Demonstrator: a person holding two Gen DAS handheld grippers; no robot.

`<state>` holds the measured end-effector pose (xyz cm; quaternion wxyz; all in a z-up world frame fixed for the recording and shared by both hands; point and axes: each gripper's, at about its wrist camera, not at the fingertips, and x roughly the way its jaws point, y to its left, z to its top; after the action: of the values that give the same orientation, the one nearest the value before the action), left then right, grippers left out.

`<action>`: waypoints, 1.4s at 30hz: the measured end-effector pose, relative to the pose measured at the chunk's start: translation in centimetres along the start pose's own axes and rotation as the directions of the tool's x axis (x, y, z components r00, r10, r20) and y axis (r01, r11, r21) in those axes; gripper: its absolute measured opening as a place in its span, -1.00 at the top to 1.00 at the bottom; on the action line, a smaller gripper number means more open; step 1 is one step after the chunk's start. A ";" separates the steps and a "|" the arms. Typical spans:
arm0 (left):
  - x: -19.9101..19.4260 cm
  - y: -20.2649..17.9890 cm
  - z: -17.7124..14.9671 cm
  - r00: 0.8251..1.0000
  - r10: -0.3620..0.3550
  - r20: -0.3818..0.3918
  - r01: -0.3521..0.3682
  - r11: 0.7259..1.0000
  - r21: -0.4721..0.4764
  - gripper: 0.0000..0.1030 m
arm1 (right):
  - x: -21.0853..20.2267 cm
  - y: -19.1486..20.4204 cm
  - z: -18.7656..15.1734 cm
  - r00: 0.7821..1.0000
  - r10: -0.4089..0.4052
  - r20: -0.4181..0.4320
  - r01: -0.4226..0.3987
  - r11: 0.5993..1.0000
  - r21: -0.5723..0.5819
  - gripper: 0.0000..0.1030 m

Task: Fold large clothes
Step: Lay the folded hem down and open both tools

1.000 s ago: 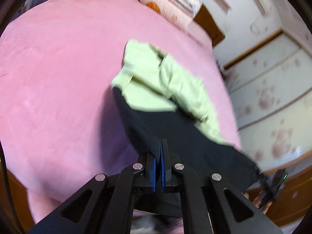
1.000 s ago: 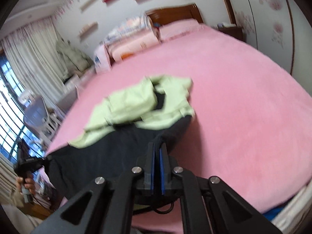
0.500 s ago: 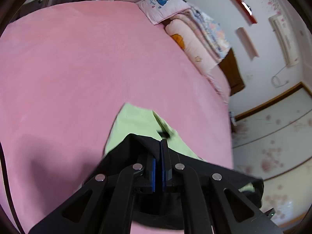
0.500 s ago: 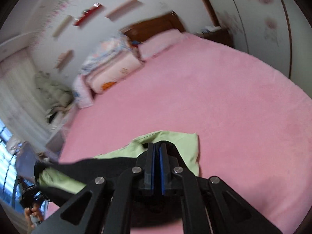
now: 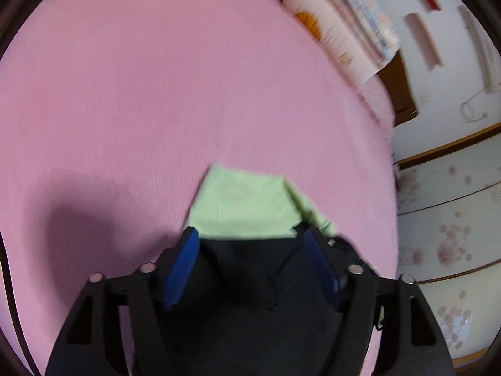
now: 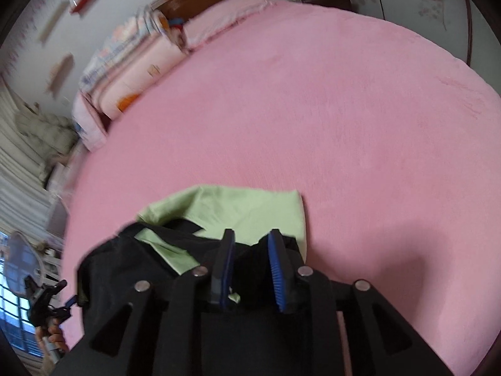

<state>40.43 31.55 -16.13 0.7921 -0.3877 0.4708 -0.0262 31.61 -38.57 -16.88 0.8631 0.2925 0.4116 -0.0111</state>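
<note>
Release at the end of a fold, by the look of it: the black-and-green garment (image 5: 247,206) lies doubled over on the pink bed (image 5: 156,78), near its foot edge and well short of the pillows (image 6: 131,62) at the head. The left gripper (image 5: 252,244) has just been opening; its blue pads stand spread, black cloth loose between them, not pinched. The right gripper (image 6: 250,250) has just been opening too, parted less, black fabric between the fingers, pads apparently clear of it. Next, both likely need to back off without dragging the cloth, then find fresh edges for another fold.
</note>
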 end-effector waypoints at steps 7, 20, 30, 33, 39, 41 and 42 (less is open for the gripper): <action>-1.0 -1.2 0.9 0.993 0.112 0.024 -0.114 0.942 0.315 -0.39 | -0.4 2.4 -1.3 0.998 -0.064 -0.009 0.057 0.942 -0.332 0.10; 2.2 -5.0 -7.2 0.934 0.348 0.080 -0.261 0.512 0.819 -0.39 | 3.5 6.0 -6.9 0.963 -0.270 0.002 0.198 0.701 -0.685 0.10; 7.2 -5.1 -0.4 0.909 0.396 0.129 -0.401 0.749 0.528 -0.39 | 8.6 4.3 0.8 0.925 -0.380 0.015 0.356 0.851 -0.386 0.11; 7.2 -3.9 1.3 0.906 0.406 0.122 -0.419 0.813 0.405 -0.39 | 8.5 4.0 1.5 0.920 -0.392 0.027 0.379 0.869 -0.317 0.11; 2.6 -5.4 0.3 0.923 0.300 0.242 -0.369 0.868 0.332 -0.39 | 3.6 7.7 -0.3 0.945 -0.263 0.192 0.312 0.901 -0.300 0.10; 1.3 -6.9 -1.2 0.949 0.214 0.231 -0.288 0.888 0.358 -0.39 | 2.8 10.0 -1.5 0.964 -0.180 0.196 0.236 0.917 -0.323 0.11; 1.0 -7.7 -2.2 0.963 0.180 0.202 -0.246 0.894 0.374 -0.39 | 2.8 11.2 -2.1 0.975 -0.132 0.178 0.187 0.921 -0.342 0.11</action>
<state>41.78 24.43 -12.50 0.8877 -0.1664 0.4294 -0.0020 34.87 -27.59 -14.36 0.9266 0.0945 0.3628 -0.0289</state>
